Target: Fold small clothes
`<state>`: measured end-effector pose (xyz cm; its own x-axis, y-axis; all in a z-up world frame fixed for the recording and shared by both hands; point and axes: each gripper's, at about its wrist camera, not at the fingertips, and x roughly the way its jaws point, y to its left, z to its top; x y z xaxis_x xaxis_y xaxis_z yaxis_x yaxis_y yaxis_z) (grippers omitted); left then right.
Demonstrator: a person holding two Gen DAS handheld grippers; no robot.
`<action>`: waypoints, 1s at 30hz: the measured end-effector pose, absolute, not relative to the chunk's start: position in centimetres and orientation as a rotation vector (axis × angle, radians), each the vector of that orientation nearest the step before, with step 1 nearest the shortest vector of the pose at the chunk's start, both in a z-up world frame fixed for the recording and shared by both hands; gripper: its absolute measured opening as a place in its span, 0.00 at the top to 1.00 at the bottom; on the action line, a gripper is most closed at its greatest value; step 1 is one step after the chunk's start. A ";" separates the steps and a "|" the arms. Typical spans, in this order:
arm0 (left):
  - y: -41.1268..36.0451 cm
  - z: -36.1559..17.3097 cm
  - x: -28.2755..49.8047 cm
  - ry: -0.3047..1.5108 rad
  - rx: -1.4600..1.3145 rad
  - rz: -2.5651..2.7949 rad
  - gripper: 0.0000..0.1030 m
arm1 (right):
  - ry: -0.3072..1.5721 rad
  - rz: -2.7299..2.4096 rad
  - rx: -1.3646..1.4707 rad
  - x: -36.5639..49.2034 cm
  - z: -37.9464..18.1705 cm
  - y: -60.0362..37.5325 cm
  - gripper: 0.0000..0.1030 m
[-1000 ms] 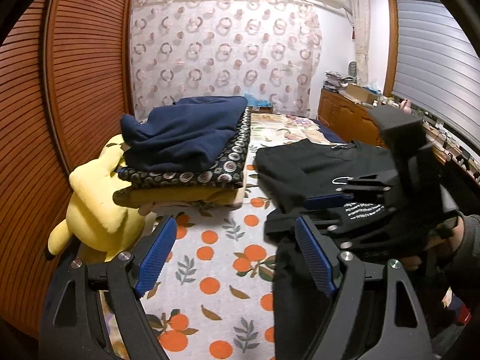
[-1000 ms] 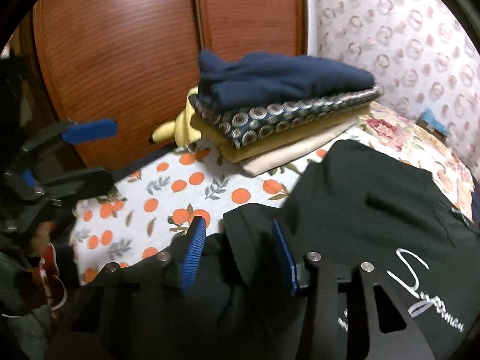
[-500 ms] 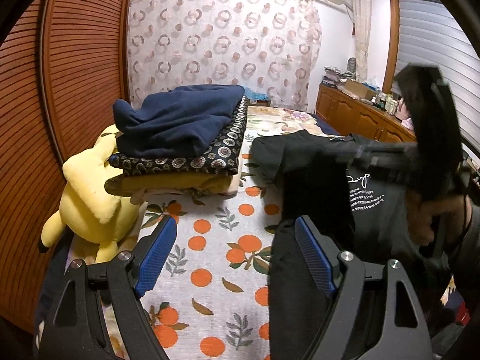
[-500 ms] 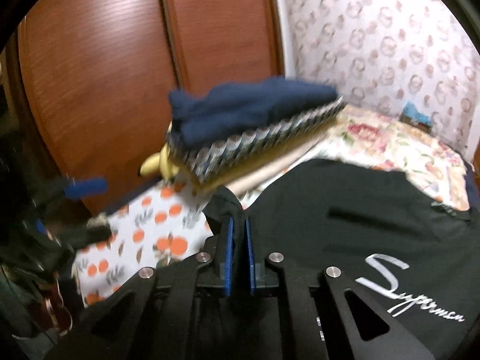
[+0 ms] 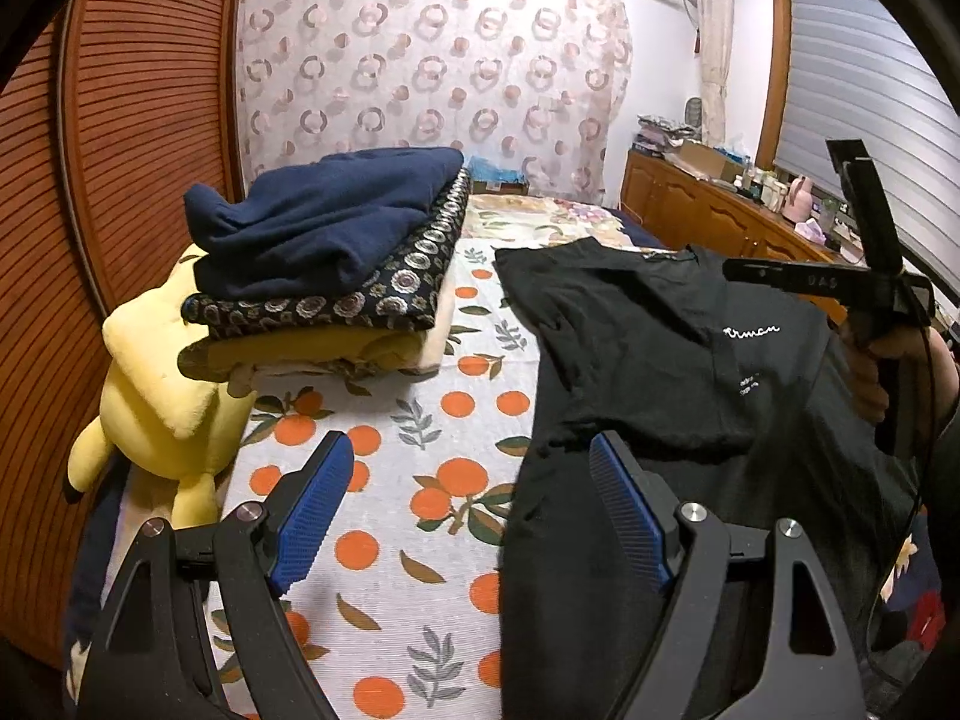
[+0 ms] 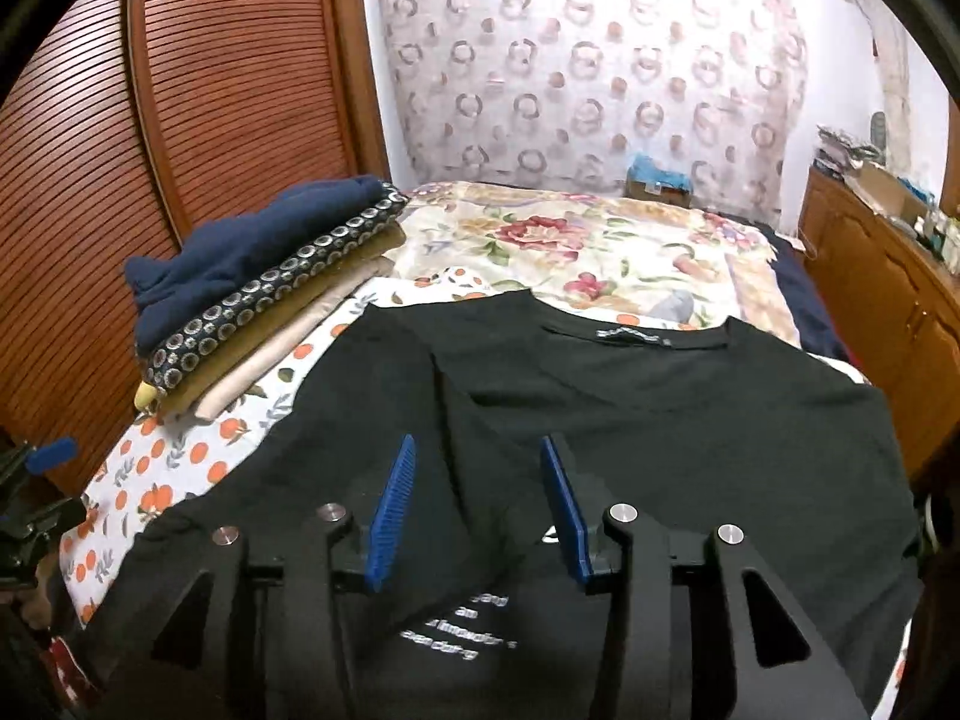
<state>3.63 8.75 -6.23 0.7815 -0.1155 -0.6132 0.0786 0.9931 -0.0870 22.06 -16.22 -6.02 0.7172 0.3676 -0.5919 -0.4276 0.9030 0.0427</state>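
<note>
Grippers over a black shirt (image 6: 660, 420) on the bed.
Nearest, the right gripper (image 6: 480, 498) is opening, empty, above the shirt's folded sleeve; the left gripper (image 5: 468, 516) stands wide, gripping nothing, at the shirt's left edge. Farther left, a stack (image 5: 336, 264) of folded clothes sits beside a yellow plush (image 5: 156, 384).

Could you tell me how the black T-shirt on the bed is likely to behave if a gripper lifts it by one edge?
The black T-shirt would probably droop limply, since it lies flat with soft creases. It looks thin, so likely light. Its folded-over sleeve may well fall open.
</note>
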 end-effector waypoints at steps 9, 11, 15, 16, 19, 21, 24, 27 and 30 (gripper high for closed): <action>7.7 -7.1 4.4 0.695 -0.052 -0.120 0.21 | 0.670 0.487 -0.123 21.4 -6.4 -19.0 0.34; 7.4 -7.3 4.6 0.704 -0.050 -0.123 0.21 | 0.689 0.489 -0.148 22.1 -6.6 -19.4 0.35; 6.9 -7.7 4.8 0.719 -0.036 -0.130 0.21 | 0.710 0.443 -0.206 24.1 -6.7 -19.0 0.40; 6.8 -7.8 4.9 0.721 -0.033 -0.132 0.21 | 0.718 0.437 -0.205 24.7 -6.9 -19.0 0.41; 6.7 -8.3 5.2 0.737 -0.039 -0.133 0.21 | 0.736 0.440 -0.207 25.8 -7.0 -18.4 0.47; 6.7 -8.7 5.6 0.754 -0.045 -0.133 0.21 | 0.753 0.439 -0.214 26.4 -7.5 -18.2 0.60; 6.6 -9.2 6.0 0.770 -0.045 -0.138 0.21 | 0.767 0.463 -0.214 26.4 -7.8 -18.3 0.86; 6.4 -9.6 6.6 0.790 -0.044 -0.145 0.21 | 0.751 0.506 -0.203 25.8 -7.3 -18.3 0.94; 6.1 -9.7 6.9 0.796 -0.030 -0.142 0.21 | 0.693 0.460 -0.219 24.9 -6.4 -18.9 0.95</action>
